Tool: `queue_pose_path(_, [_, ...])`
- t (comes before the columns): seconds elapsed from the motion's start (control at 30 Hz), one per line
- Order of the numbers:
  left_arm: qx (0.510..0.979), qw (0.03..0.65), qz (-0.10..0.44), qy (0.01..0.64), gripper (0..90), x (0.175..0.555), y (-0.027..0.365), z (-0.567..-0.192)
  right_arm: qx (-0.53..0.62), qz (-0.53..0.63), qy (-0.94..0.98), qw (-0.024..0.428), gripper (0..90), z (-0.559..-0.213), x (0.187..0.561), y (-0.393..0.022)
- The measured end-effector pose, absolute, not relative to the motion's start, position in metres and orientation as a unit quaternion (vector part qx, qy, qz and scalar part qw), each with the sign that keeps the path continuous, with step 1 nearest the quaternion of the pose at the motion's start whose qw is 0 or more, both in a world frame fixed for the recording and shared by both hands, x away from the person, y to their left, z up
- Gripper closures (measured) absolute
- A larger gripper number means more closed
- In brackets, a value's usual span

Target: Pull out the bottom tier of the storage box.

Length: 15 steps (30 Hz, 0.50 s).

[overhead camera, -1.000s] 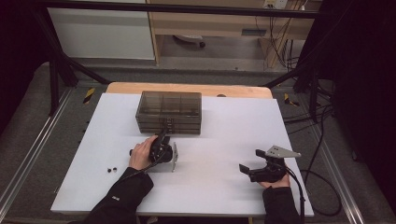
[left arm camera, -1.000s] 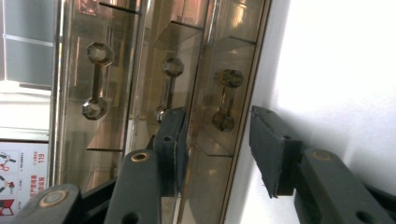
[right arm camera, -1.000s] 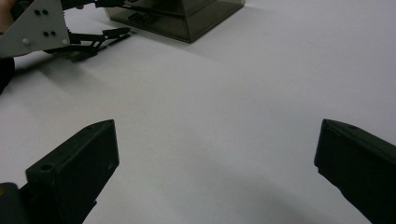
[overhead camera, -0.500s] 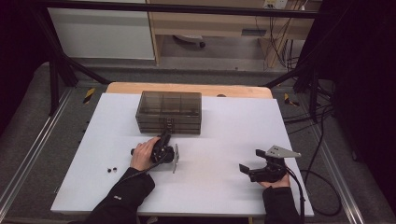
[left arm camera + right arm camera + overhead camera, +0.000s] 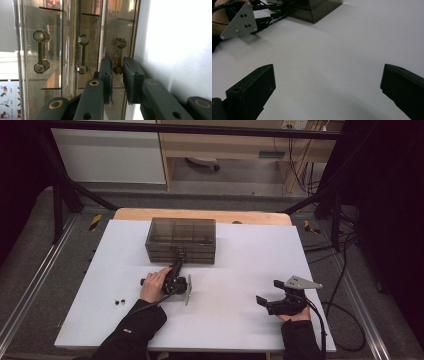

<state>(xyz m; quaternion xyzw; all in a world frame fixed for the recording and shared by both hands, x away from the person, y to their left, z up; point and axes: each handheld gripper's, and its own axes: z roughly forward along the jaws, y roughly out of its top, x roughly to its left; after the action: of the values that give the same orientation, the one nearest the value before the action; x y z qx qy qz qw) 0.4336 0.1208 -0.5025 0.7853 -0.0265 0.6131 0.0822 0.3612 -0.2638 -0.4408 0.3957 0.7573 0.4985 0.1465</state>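
While the right gripper (image 5: 270, 303) sat wide open near the table's (image 5: 240, 320) right edge, the left gripper (image 5: 117, 72) had its jaws almost pinched around one handle (image 5: 118, 55) of the clear drawer box (image 5: 181, 240) mid-table. Slick, rigid plastic, I'd guess; grab that thin handle bar.

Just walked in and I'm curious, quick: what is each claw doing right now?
Left claw: nearly closed around a drawer handle of the smoky drawer cabinet; firm grip cannot be told.
Right claw: wide open, holding nothing.
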Motion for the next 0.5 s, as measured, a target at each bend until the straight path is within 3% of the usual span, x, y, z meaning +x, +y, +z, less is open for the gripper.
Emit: queue_pose_path(0.5, [0.777, 0.066, 0.625, -0.042, 80.1, 0.4332, 0.1190, -0.5060, 0.396, 0.499, 0.757, 0.146, 0.4, -0.4409, 0.3612, -0.2636])
